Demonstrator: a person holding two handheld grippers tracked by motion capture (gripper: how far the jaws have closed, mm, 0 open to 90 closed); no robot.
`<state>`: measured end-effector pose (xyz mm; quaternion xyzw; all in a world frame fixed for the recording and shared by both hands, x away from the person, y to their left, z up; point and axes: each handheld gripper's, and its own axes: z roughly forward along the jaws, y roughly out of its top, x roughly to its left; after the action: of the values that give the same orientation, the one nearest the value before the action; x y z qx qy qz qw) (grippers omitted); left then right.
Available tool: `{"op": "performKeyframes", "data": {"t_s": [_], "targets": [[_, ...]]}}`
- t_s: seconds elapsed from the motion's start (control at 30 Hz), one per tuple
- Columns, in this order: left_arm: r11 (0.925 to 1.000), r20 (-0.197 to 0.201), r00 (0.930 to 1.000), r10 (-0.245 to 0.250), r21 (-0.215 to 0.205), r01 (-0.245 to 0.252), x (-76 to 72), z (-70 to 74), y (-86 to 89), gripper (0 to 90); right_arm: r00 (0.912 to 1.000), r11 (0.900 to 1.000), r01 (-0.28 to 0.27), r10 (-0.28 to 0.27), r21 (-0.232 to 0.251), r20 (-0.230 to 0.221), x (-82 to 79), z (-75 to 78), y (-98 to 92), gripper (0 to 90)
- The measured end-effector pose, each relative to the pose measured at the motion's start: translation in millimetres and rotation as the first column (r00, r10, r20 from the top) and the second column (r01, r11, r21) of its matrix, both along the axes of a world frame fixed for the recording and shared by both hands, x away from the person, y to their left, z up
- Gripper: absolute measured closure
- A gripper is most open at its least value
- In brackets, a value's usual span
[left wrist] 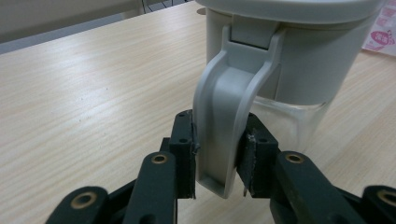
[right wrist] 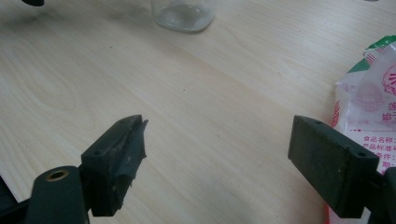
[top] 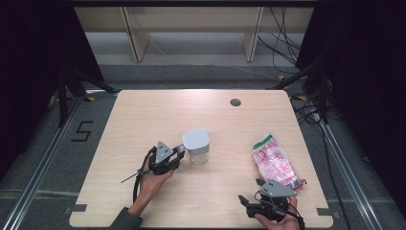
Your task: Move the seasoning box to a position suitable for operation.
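Both jaws of the left gripper point(left wrist: 217, 158) clamp the grey handle point(left wrist: 224, 116) of the lidded jar point(top: 196, 145) at table point(top: 143, 110) centre. Right gripper point(right wrist: 215, 163) gapes empty at five o'clock; a pink-and-white packet point(top: 275, 160) lies just beyond, at four o'clock, well apart from the jar.

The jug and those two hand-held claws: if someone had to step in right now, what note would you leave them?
Left gripper: shut on the handle of the jug, pads pressing both sides of it.
Right gripper: open, nothing between its jaws, near the table's front right corner beside the bag.
Jug: upright mid-table, grey lid on, clear base.
Bag: pink and white, lying flat at the right.
Done: the jug's handle is gripped.
Left: probably taking hold of the bag; it lies untouched.
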<state>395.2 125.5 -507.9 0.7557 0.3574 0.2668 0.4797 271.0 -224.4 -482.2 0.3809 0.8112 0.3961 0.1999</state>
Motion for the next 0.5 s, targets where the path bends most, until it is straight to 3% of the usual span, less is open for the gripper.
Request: {"op": "performKeyframes", "data": {"t_s": [0.1,0.17,0.3,0.5], "targets": [[0.9997,0.01,0.9999,-0.012,0.022,0.012,3.4,1.0,1.1,69.7,1.0,1.0,0.003,-0.003,0.002,0.003,0.3,-0.6,0.2,19.6],[1.0,-0.003,1.0,-0.008,-0.001,0.008,2.8,0.0,0.5,69.8,1.0,1.0,0.002,-0.003,0.006,0.003,0.4,-0.4,0.3,19.6],[0.9998,-0.002,0.9998,-0.018,-0.004,0.018,3.6,-0.2,1.0,69.9,0.9999,1.0,-0.005,0.005,0.004,-0.009,0.6,-0.6,0.5,19.6],[0.9989,-0.014,0.9989,-0.045,-0.015,0.045,2.3,-0.5,-5.0,69.9,0.9999,1.0,-0.007,0.007,-0.004,0.014,1.4,-0.7,0.1,19.6]]}}
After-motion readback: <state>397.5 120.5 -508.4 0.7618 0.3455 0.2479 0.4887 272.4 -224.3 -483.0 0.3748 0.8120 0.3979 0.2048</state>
